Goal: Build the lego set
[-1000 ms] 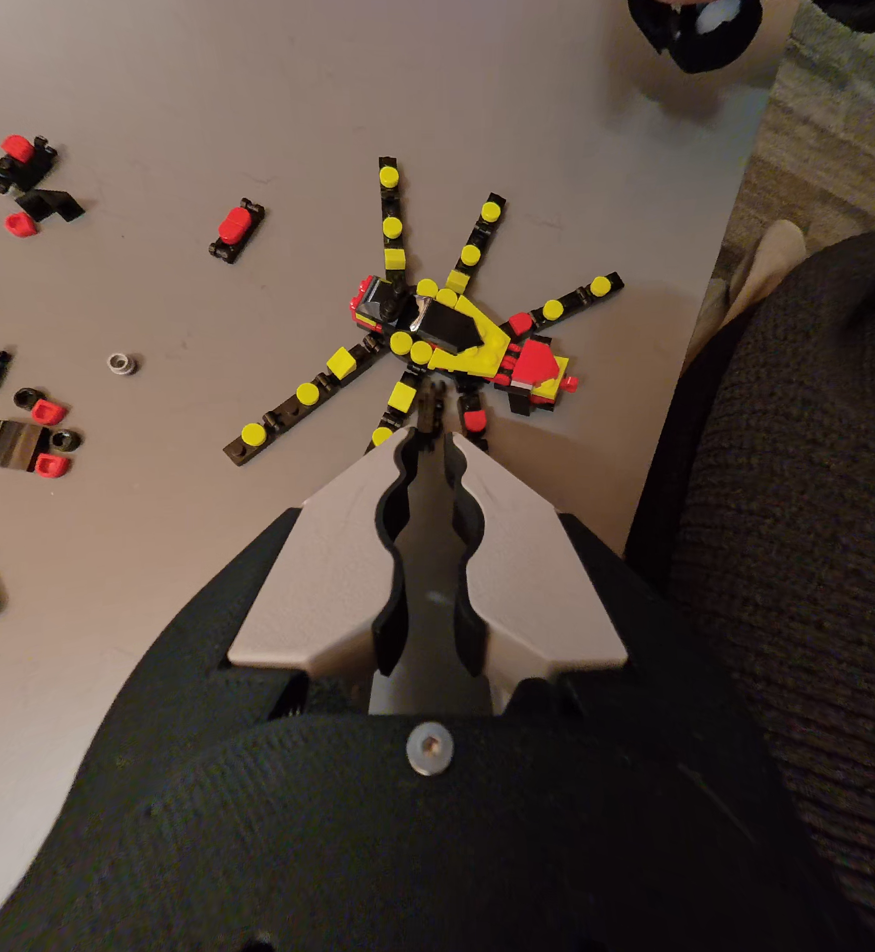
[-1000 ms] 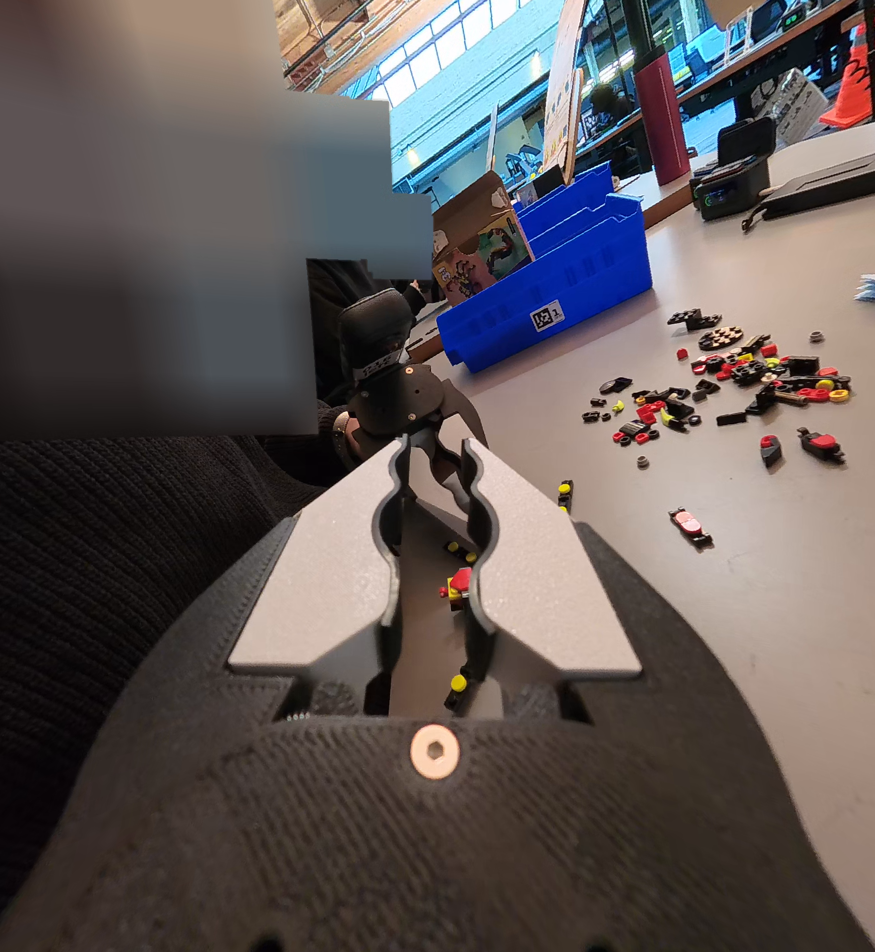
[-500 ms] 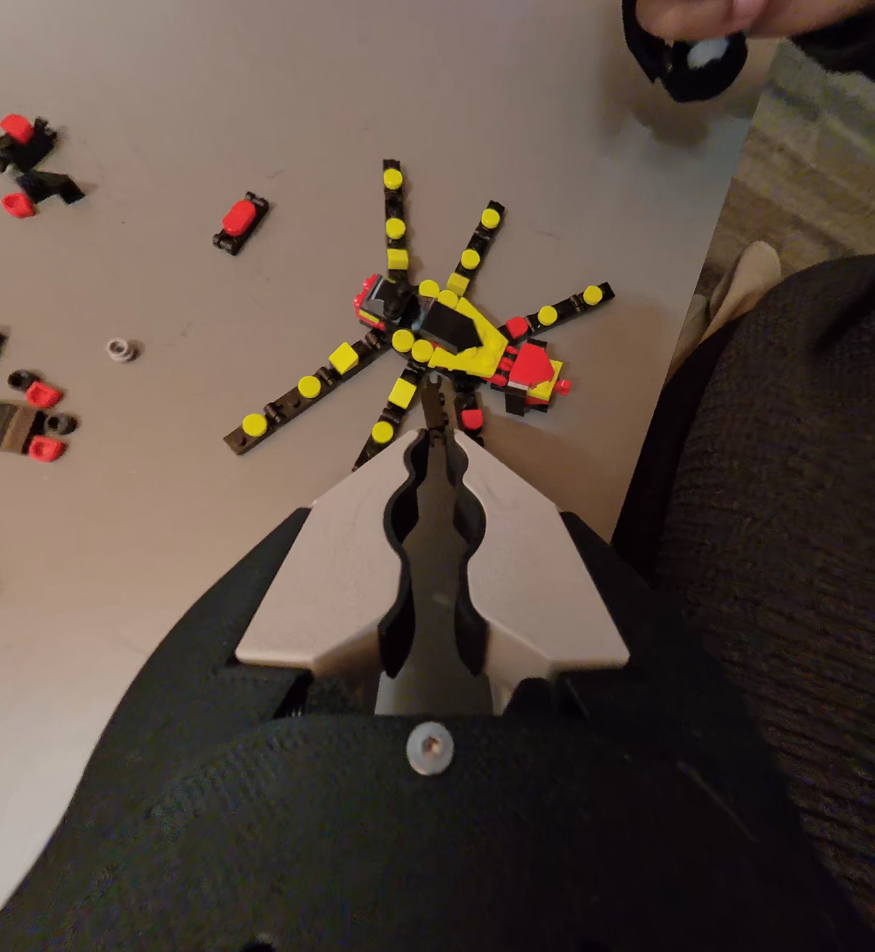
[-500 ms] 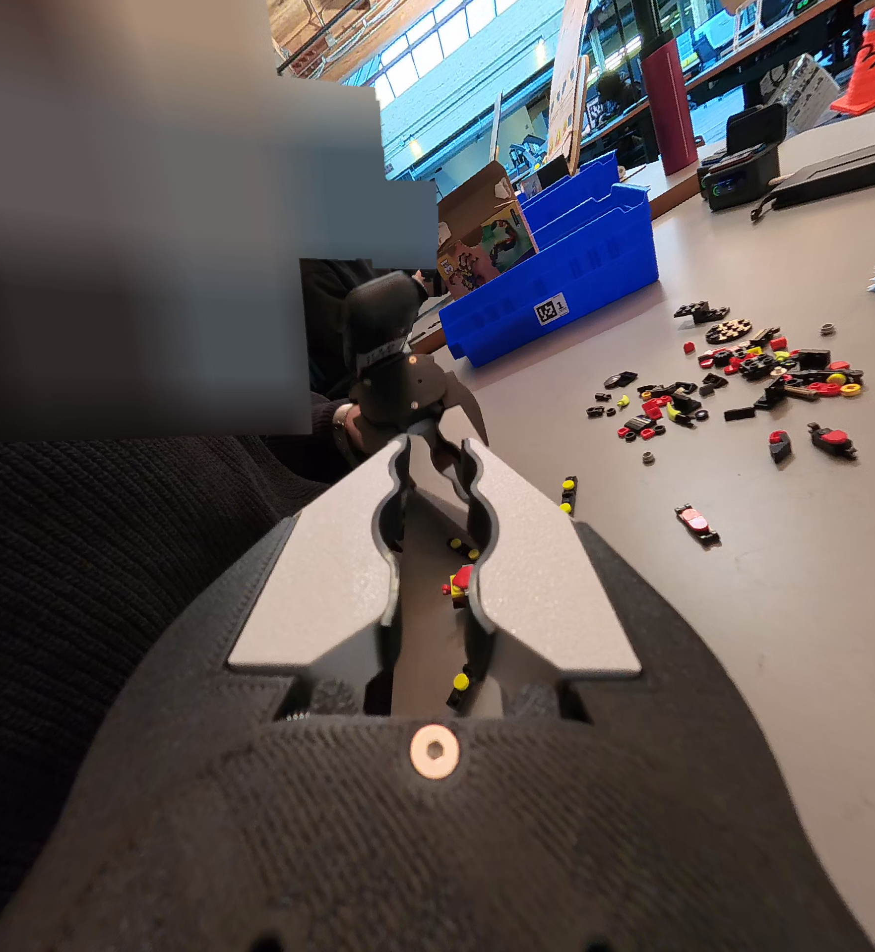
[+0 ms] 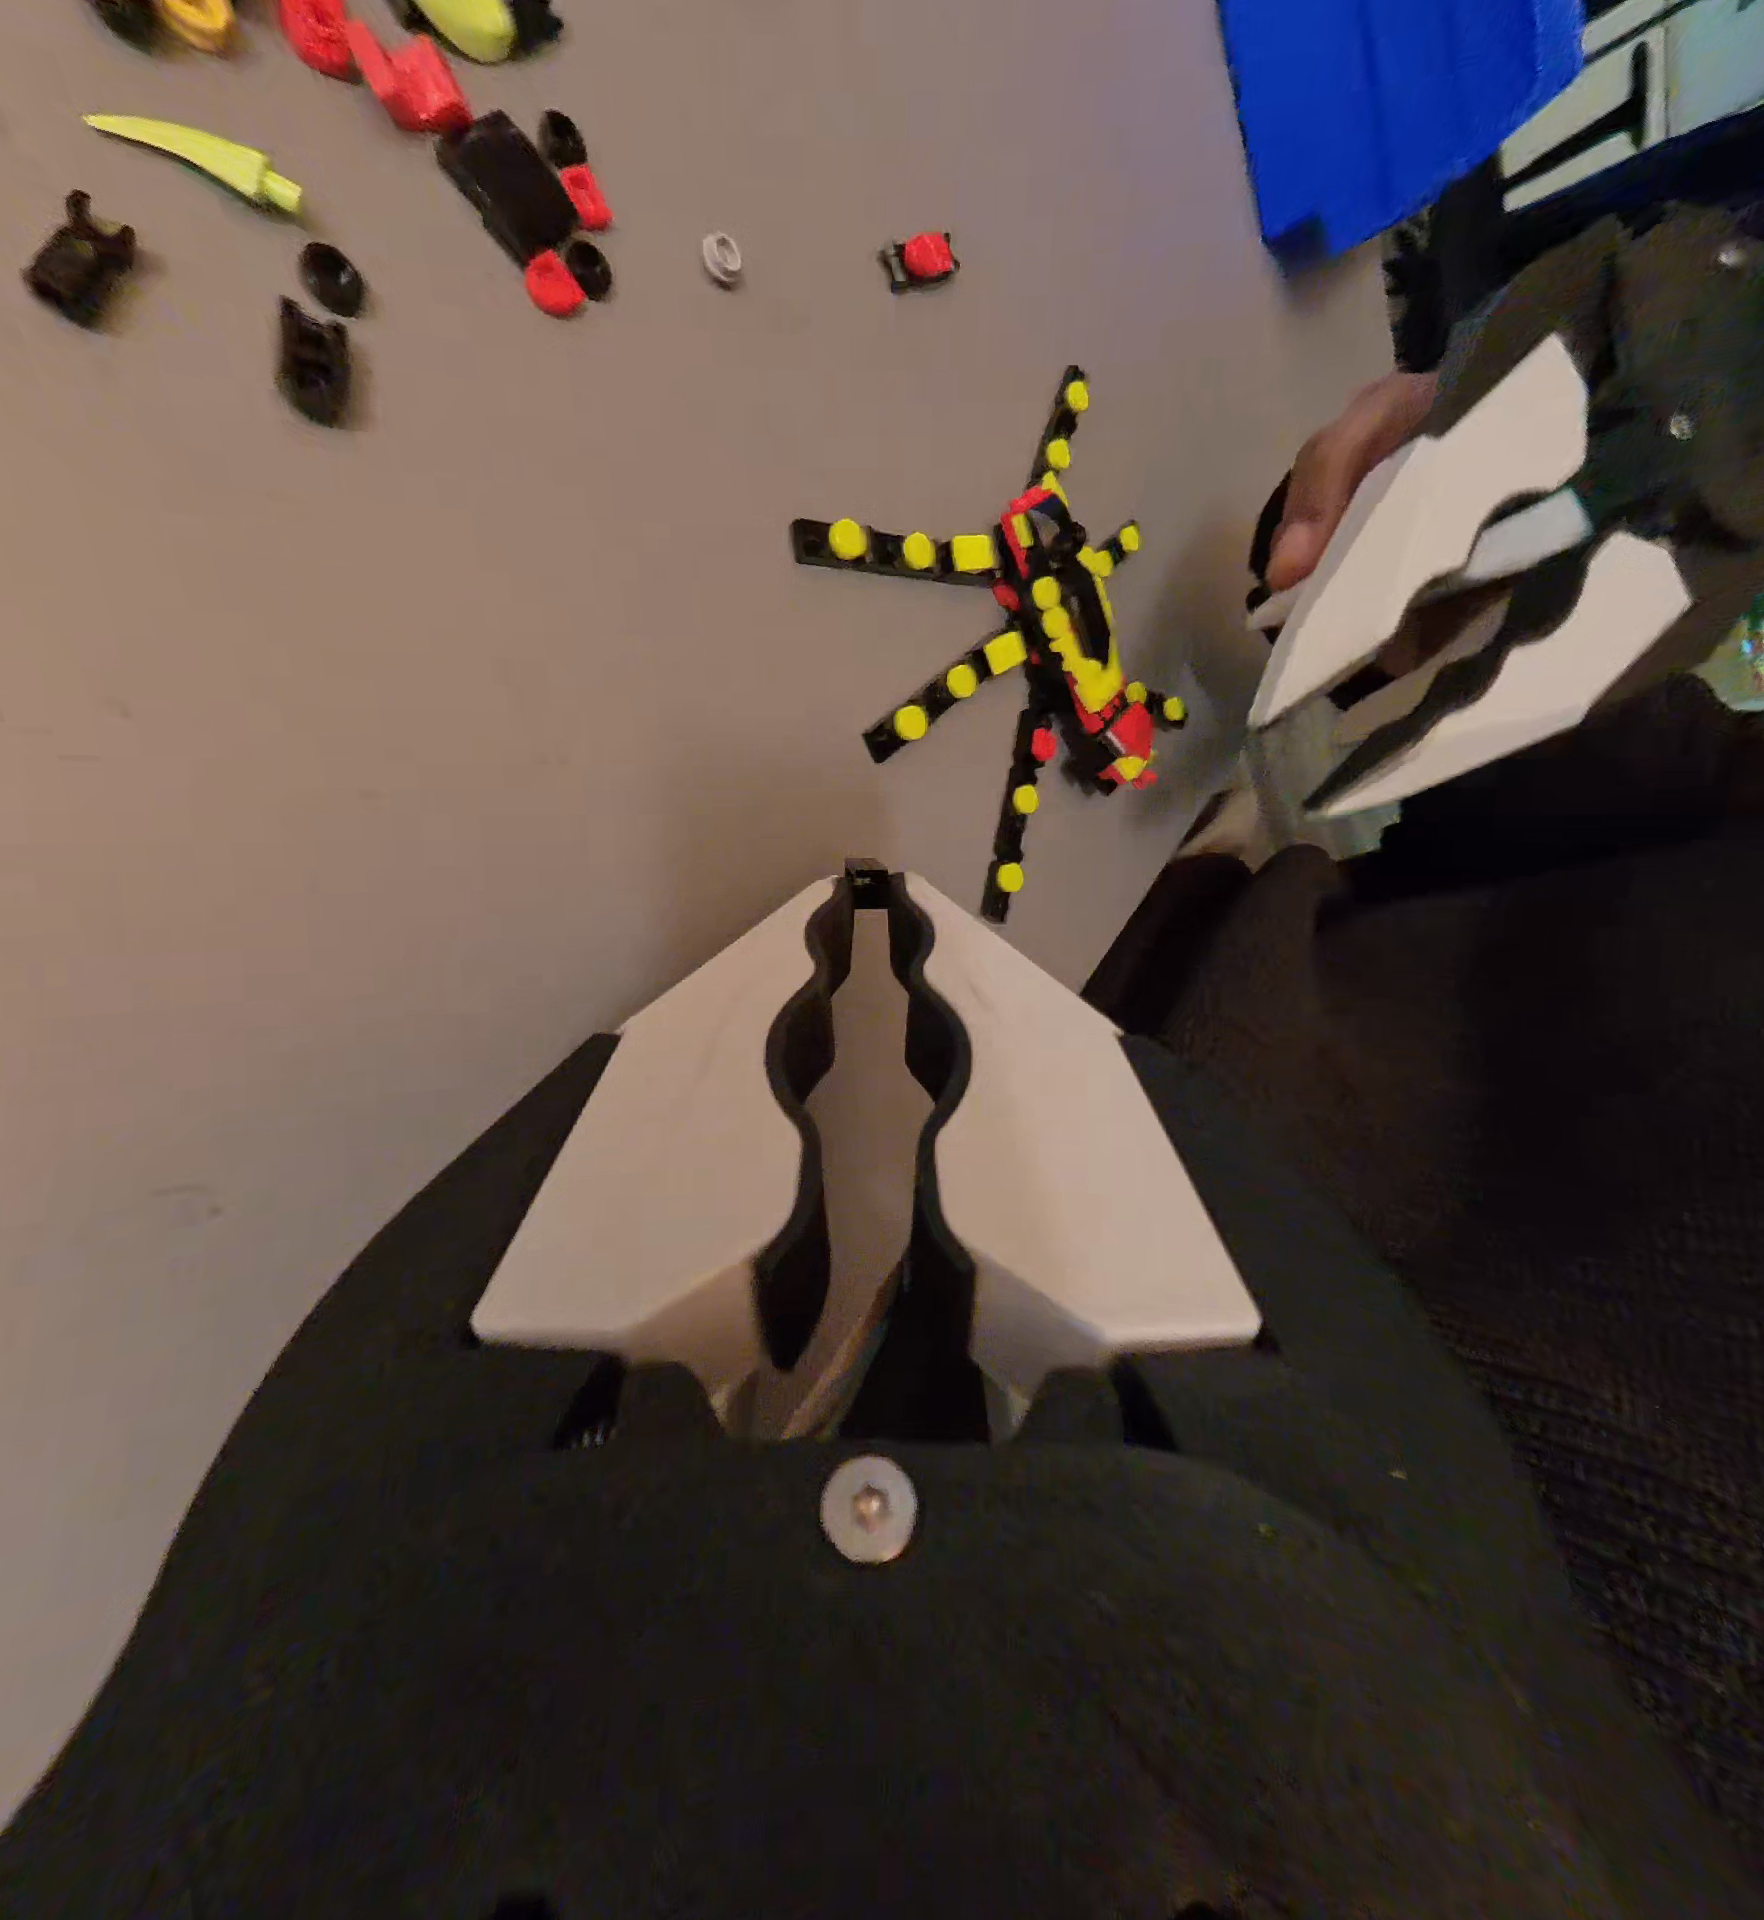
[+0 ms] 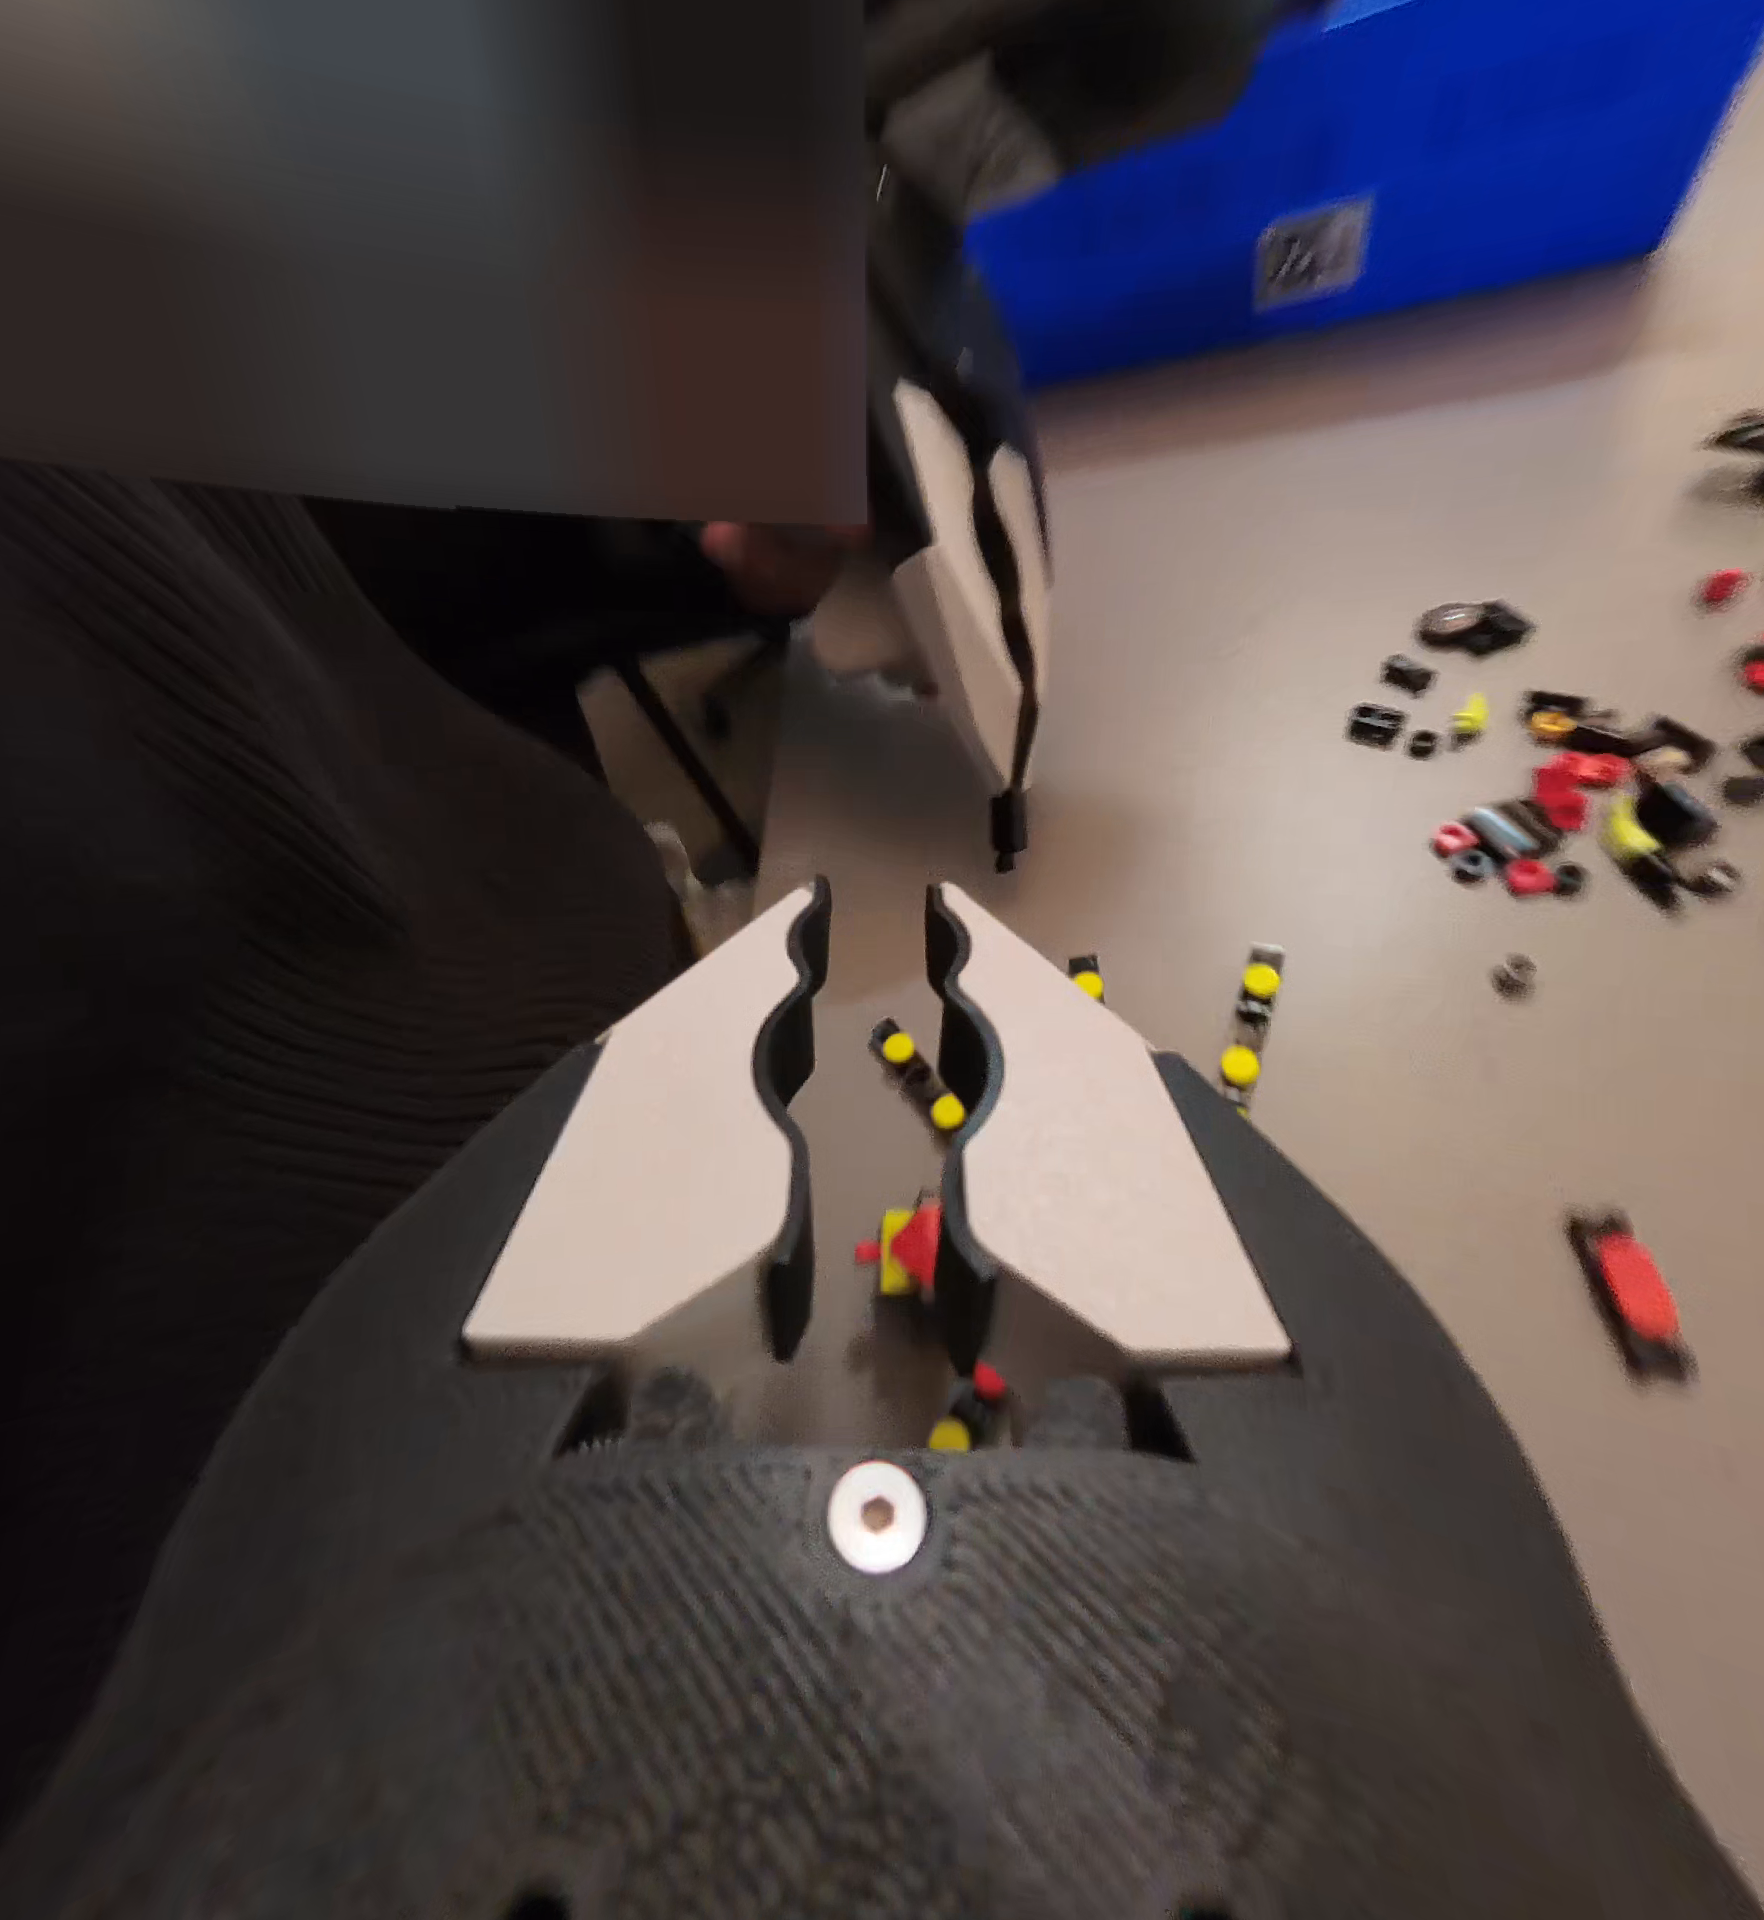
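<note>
sprawling flat on the table [image 5: 338, 935], a black spider model [image 5: 1054, 634] with yellow-studded legs; left gripper [image 5: 867, 883] pinching a small black piece [image 5: 865, 871], right gripper [image 6: 876, 899] parted, empty

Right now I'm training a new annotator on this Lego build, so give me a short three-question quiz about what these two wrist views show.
1. True or false: the left hand-held gripper is shut on a small black piece.
2. Multiple choice: the right hand-held gripper is A) shut on a red brick, B) open and holding nothing, C) out of view.
3. Fill in: the long black legs of the spider model carry studs coloured ____.

Key: 1 true; 2 B; 3 yellow. The spider model lies flat on the table, apart from the loose pieces farther off.
</note>
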`<state>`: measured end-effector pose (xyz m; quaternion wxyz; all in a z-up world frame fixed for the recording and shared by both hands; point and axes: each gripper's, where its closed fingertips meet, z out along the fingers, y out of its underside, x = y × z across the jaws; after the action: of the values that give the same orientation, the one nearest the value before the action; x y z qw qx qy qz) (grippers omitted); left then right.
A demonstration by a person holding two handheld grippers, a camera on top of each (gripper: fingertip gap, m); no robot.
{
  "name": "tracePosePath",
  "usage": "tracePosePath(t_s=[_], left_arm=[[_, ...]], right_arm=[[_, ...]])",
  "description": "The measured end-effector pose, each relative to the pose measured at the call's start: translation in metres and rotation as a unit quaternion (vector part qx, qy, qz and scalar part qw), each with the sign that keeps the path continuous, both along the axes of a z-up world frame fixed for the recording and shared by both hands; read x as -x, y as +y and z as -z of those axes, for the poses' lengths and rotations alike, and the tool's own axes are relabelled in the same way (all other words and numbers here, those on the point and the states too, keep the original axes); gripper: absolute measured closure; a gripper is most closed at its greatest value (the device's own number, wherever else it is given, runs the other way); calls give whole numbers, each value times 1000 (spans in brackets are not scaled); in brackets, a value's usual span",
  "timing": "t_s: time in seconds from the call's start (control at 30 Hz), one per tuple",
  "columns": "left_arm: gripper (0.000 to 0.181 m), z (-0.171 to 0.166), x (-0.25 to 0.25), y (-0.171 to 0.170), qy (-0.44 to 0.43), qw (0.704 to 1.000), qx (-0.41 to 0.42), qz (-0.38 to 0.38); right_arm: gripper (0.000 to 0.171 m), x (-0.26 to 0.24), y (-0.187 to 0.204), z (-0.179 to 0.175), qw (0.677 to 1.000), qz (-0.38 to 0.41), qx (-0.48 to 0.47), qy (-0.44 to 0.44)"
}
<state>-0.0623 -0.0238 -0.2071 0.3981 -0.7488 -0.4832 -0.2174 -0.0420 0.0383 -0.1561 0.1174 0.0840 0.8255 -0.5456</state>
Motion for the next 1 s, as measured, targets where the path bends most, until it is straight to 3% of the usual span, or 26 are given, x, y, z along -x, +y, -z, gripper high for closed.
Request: tracePosePath(t_s=[0.33,0.53,0.67,0.87,1.0], left_arm=[[160,8,5,-26,14,998,46,-31],[164,22,-14,-27,69,984,157,48],[166,27,-19,-27,113,967,213,77],[167,25,-21,-27,102,972,198,73],[166,21,-22,-27,100,977,177,68]], right_arm=[[159,11,-48,40,988,-47,-134,59],[153,-11,-48,45,963,-179,-142,142],[154,2,-57,54,952,-209,-160,157],[153,5,-64,70,933,-247,-190,181],[162,3,-68,76,933,-246,-196,173]])
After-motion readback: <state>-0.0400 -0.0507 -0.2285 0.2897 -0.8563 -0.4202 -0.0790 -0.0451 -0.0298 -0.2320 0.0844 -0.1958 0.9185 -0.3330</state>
